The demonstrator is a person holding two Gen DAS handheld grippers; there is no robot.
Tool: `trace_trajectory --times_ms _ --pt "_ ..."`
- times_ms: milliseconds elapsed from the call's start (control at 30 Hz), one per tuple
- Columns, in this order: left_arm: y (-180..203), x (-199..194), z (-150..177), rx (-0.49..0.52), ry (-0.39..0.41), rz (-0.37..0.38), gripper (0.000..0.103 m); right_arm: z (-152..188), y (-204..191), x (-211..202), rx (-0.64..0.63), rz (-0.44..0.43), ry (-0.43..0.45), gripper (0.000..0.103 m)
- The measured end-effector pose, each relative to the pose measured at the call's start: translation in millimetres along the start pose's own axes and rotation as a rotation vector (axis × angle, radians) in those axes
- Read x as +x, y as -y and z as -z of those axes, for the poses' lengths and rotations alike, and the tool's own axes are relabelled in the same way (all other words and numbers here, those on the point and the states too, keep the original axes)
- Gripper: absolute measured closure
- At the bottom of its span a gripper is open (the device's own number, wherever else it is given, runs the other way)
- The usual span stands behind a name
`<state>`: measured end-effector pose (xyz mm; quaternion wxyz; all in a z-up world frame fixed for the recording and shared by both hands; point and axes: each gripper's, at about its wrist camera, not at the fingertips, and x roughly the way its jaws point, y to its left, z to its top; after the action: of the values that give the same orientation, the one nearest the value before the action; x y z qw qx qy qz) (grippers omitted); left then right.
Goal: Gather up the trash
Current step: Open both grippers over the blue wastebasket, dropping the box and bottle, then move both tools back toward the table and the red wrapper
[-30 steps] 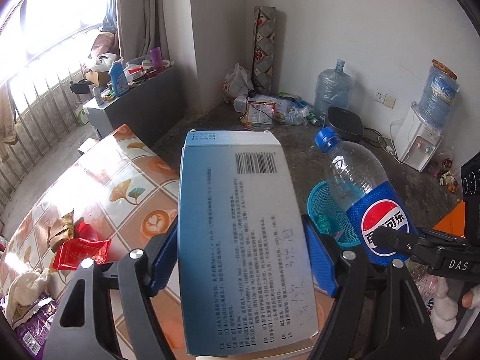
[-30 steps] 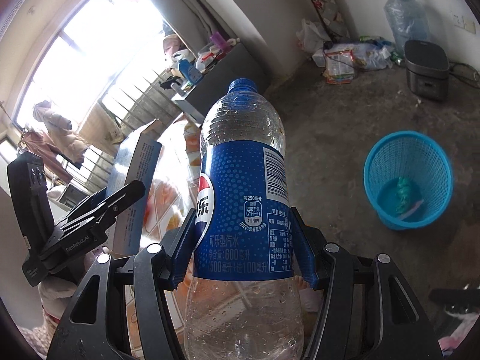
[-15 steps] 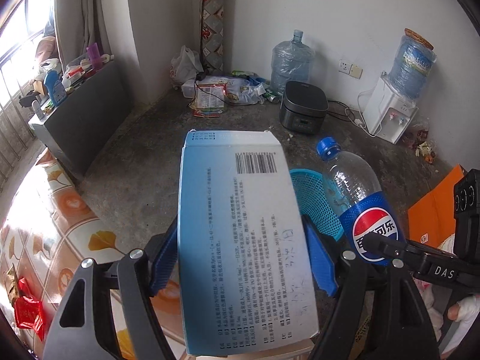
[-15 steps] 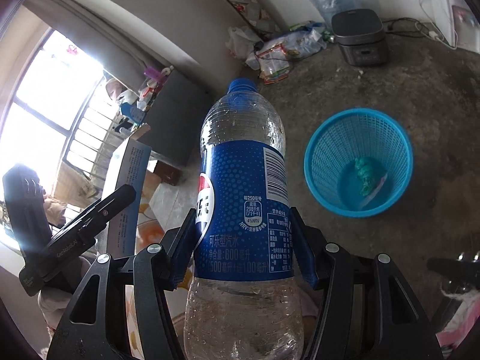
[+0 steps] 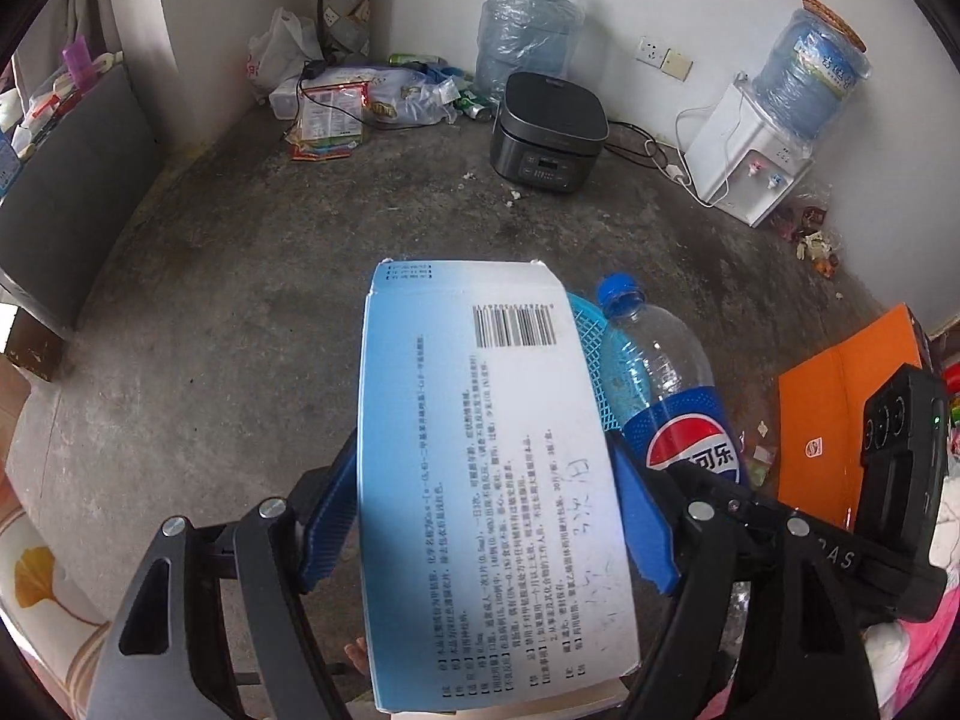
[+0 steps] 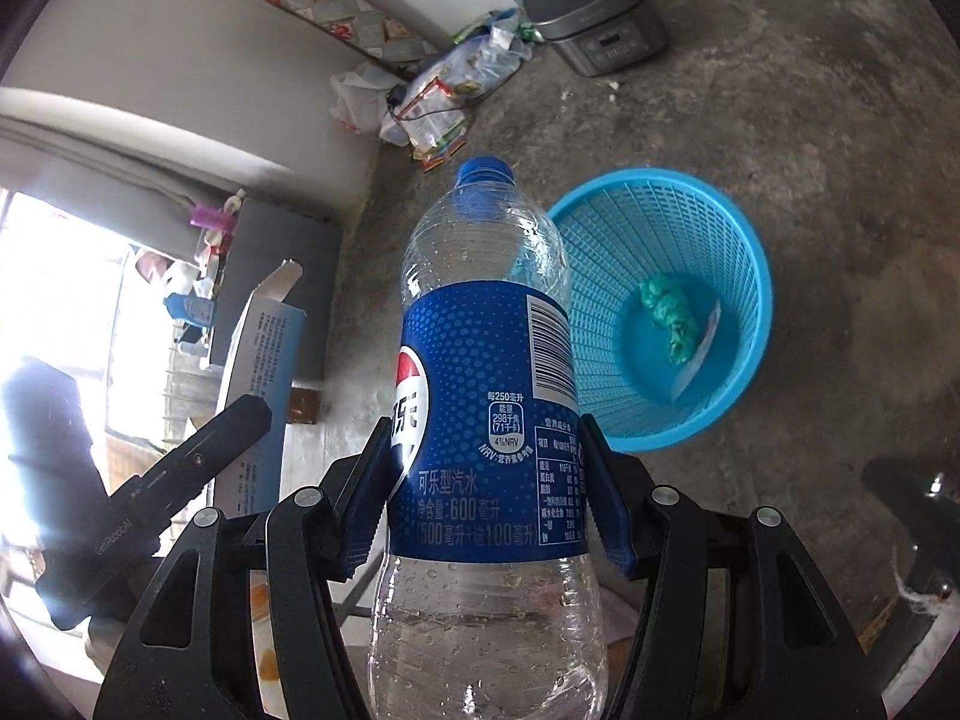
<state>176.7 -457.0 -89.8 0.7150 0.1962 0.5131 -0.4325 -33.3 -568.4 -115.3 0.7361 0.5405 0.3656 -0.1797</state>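
My left gripper is shut on a pale blue carton box with a barcode and printed text, held upright between the blue pads. My right gripper is shut on an empty clear cola bottle with a blue label and blue cap. In the left wrist view the cola bottle stands just right of the box, over a blue mesh basket that is mostly hidden. The right wrist view shows the blue basket on the floor, right of the bottle, with green crumpled trash inside. The carton box shows at the left there.
A grey concrete floor lies below. A dark rice cooker, a water jug and a water dispenser stand along the far wall. Bags and wrappers pile in the corner. An orange folder lies at right, a dark cabinet at left.
Both grippers swung away from the patterned table toward the floor and sank. The blue basket now lies closer, right beside and below the bottle. Box and bottle stay gripped.
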Motion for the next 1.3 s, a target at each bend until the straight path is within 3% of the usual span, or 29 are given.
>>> trace_trajectory --times_ms 167,233,367,600,733,833,1000,1300 --pt "14 43 -38 -0.066 -0.057 0.078 0.024 -33 29 27 0.145 -0.002 -0.01 0.04" --pt "19 43 -43 -0.084 -0.037 0.084 0.024 -38 37 27 0.18 0.039 0.017 0.039" --pt "28 16 -38 -0.05 0.039 0.147 0.024 -30 35 11 0.18 0.021 0.071 0.039" --pt "15 -51 -16 0.005 0.178 0.136 0.024 -10 5 -2 0.036 0.074 0.128 0.039" --pt "1 -102 2 0.009 0.275 0.117 0.023 1 -31 -17 -0.128 0.093 0.18 0.039" --pt "-12 -141 23 0.003 0.361 0.086 0.016 10 -64 -30 -0.265 0.088 0.229 0.039" --pt "-39 -203 65 -0.033 0.49 0.018 0.008 33 -113 -56 -0.455 0.05 0.323 0.026" --pt "-85 -274 141 -0.137 0.591 -0.148 0.006 67 -158 -82 -0.644 0.034 0.471 0.008"
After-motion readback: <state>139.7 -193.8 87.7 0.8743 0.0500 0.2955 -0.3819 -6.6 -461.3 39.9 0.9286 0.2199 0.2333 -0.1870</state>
